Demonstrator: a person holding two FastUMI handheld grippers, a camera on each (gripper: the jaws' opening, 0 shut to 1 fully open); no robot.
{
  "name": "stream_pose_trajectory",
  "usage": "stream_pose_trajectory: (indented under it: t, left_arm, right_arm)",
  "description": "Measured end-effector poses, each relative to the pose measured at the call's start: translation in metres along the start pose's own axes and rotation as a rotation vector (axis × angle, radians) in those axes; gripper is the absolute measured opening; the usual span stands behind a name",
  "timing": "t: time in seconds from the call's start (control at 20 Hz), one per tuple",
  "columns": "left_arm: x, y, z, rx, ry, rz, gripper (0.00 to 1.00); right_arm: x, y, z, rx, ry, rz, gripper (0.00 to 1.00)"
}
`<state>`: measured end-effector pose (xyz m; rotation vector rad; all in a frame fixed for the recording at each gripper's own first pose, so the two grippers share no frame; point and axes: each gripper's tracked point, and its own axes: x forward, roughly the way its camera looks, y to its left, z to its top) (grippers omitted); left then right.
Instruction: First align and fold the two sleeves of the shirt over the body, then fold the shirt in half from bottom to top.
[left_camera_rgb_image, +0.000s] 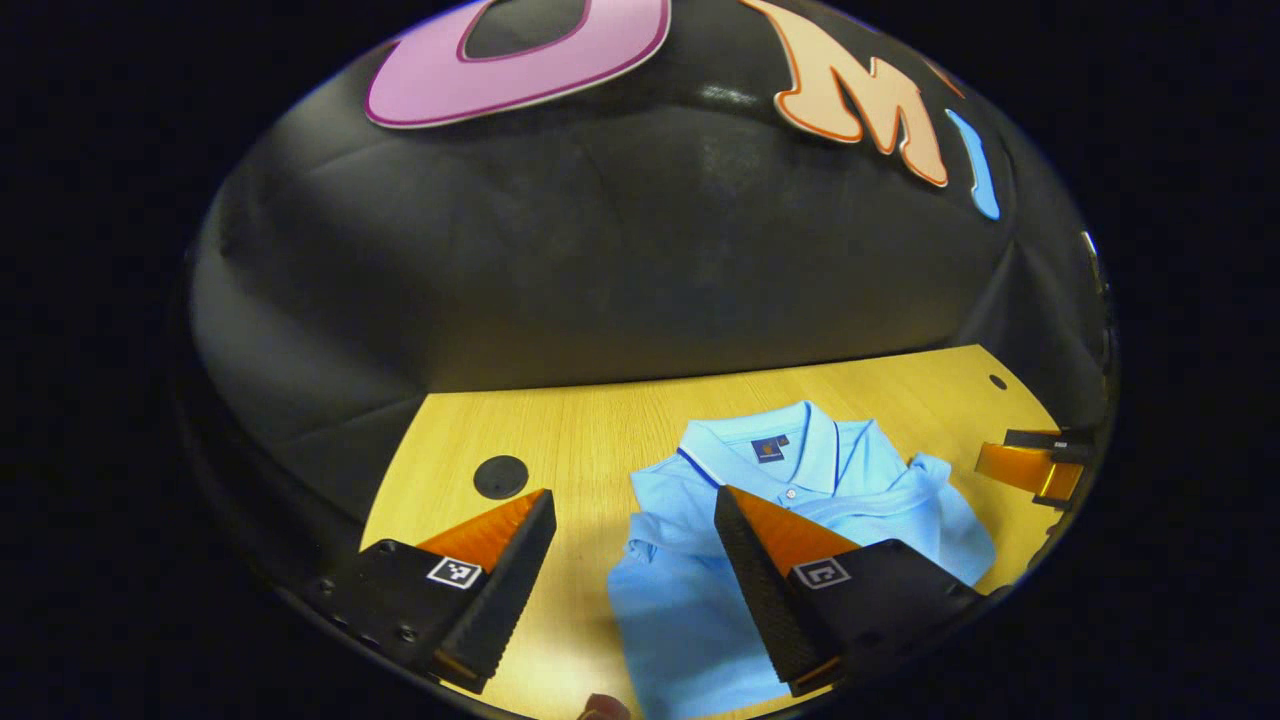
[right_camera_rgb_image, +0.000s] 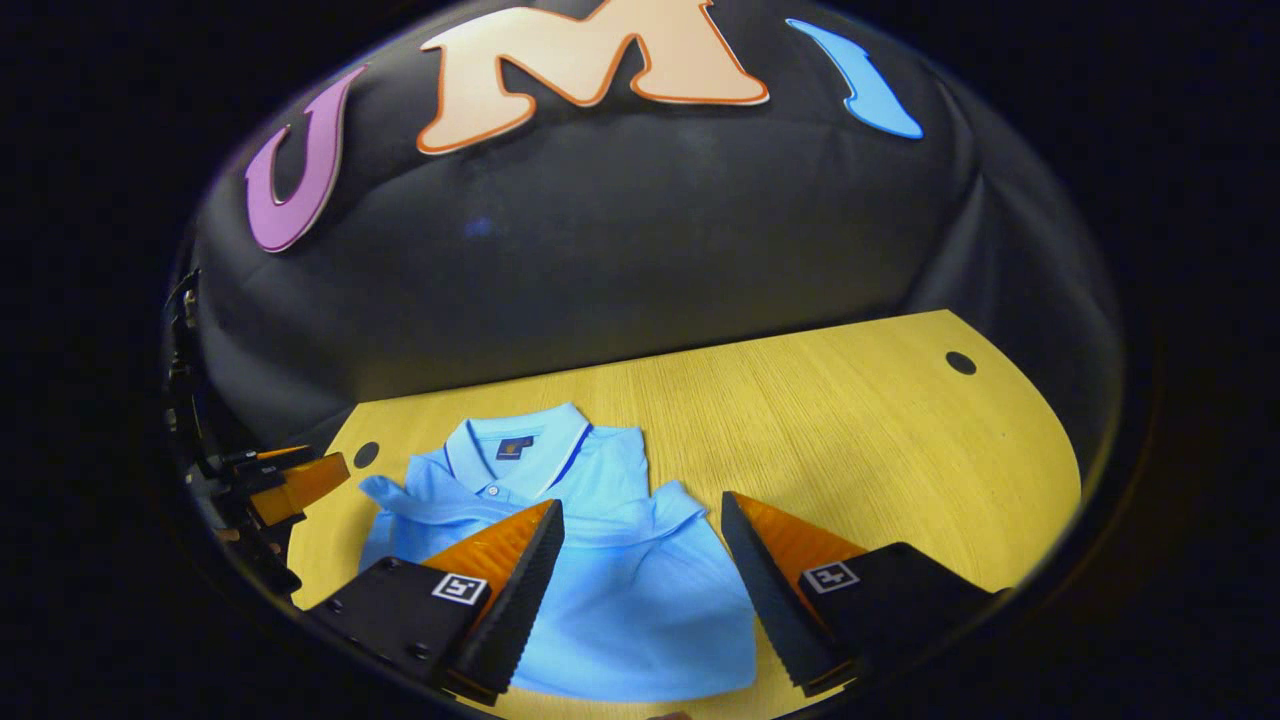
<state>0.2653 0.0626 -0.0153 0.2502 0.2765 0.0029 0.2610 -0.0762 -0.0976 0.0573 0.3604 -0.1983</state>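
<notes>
Shirt (left_camera_rgb_image: 690, 590) flat on table (left_camera_rgb_image: 560, 430)

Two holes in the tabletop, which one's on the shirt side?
The hole at the left, just beyond the shirt shoulder, by the left gripper. The other hole sits far right on bare table.

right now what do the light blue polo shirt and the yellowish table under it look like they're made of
Light blue polo shirt: soft matte knit fabric, likely cotton, judging by its limp creases and ribbed collar. Yellowish table: wood or wood-look laminate, smooth, with fine straight grain lines.
</notes>
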Motion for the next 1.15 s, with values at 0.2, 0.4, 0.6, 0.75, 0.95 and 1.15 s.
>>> stream_pose_trajectory:
  t: [0.2, 0.4, 0.6, 0.75, 0.95, 1.15]
  left_arm:
    - [-0.062, -0.013, -0.018, -0.034, 0.01, -0.018, 0.96]
    - [-0.131, -0.028, -0.044, -0.141, 0.051, -0.023, 0.96]
    - [-0.182, -0.043, -0.059, -0.247, 0.061, -0.038, 0.96]
    - [-0.206, -0.052, -0.067, -0.293, 0.059, -0.043, 0.96]
    - [-0.22, -0.058, -0.08, -0.275, 0.052, -0.013, 0.96]
    - [-0.223, -0.075, -0.102, -0.266, 0.111, -0.04, 0.96]
  right_arm:
    - [-0.065, 0.001, -0.008, 0.021, -0.036, 0.037, 0.95]
    - [-0.127, 0.007, -0.023, 0.038, -0.045, 0.093, 0.94]
    - [-0.174, -0.002, -0.05, 0.002, -0.021, 0.108, 0.94]
    - [-0.202, -0.01, -0.067, 0.027, 0.0, 0.116, 0.94]
    - [-0.224, -0.025, -0.071, 0.023, -0.01, 0.096, 0.98]
    - [-0.235, -0.036, -0.073, 0.028, -0.019, 0.081, 0.98]
